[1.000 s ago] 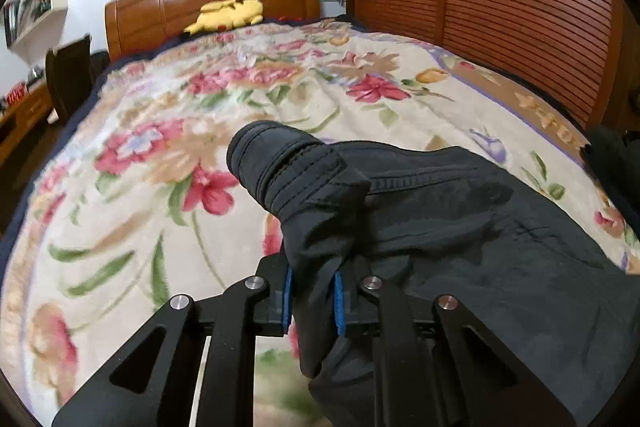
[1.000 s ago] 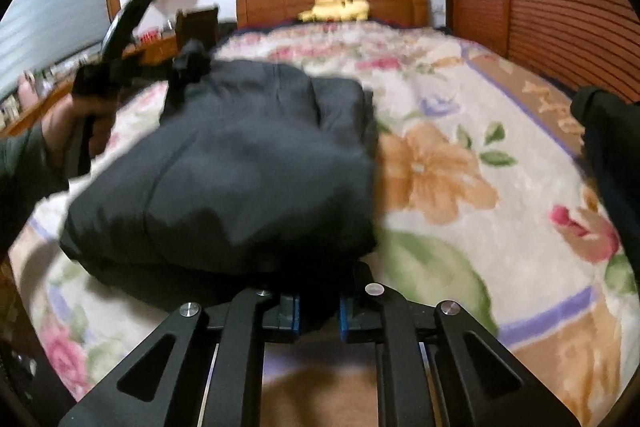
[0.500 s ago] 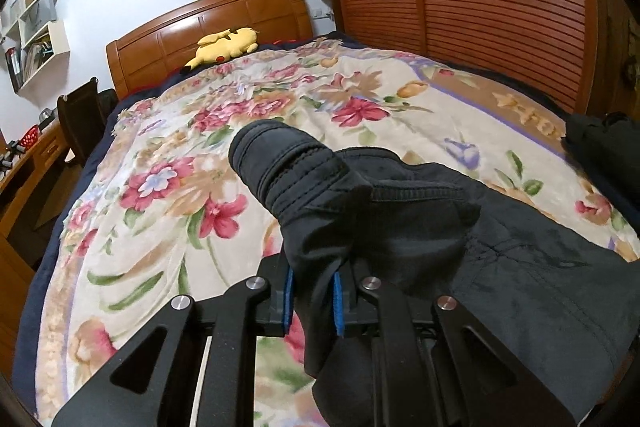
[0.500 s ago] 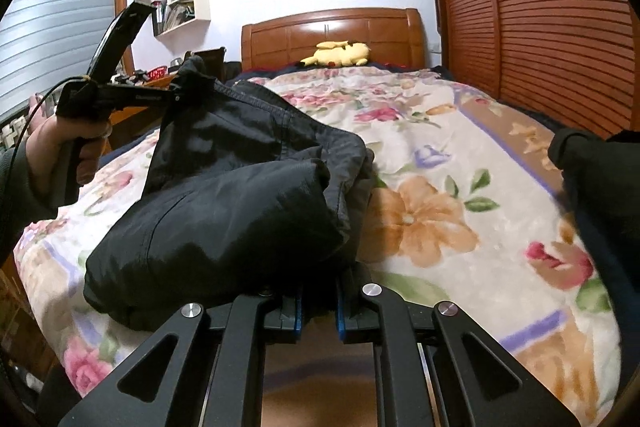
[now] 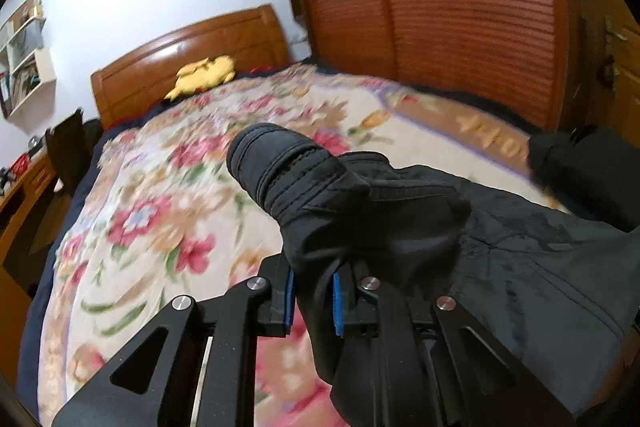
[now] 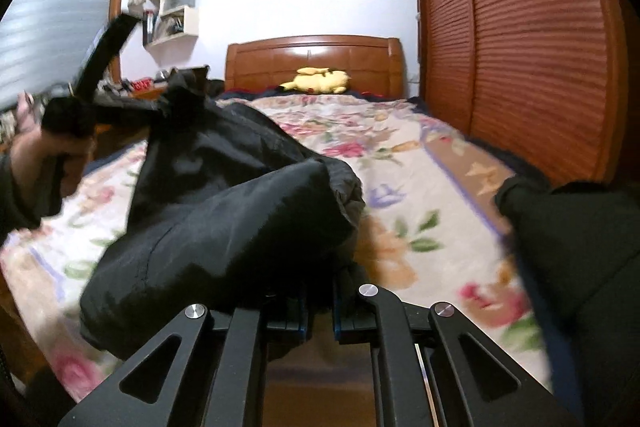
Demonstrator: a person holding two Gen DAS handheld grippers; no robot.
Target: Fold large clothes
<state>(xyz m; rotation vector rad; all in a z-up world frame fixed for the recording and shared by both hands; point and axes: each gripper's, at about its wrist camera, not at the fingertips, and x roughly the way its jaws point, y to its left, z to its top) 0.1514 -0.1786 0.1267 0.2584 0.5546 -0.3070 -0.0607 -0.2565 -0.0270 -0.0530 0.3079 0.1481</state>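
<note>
A large black garment (image 5: 400, 223) hangs between my two grippers above the floral bedspread (image 5: 160, 195). My left gripper (image 5: 314, 301) is shut on a bunched, stitched edge of it, which sticks up past the blue pads. My right gripper (image 6: 319, 317) is shut on another edge of the black garment (image 6: 224, 227), whose bulk sags in front of it. The left gripper (image 6: 160, 111) also shows in the right wrist view, held high at the left with the cloth pinched in it.
A second dark garment (image 6: 572, 251) lies at the bed's right edge. A yellow plush toy (image 6: 316, 81) rests by the wooden headboard (image 6: 312, 59). Slatted wooden wardrobe doors (image 6: 520, 47) run along the right. A desk and chair (image 5: 68, 151) stand left of the bed.
Both grippers have risen with the black garment, lifting it higher off the bedspread. The views have tilted upward. Both grips stay shut.
</note>
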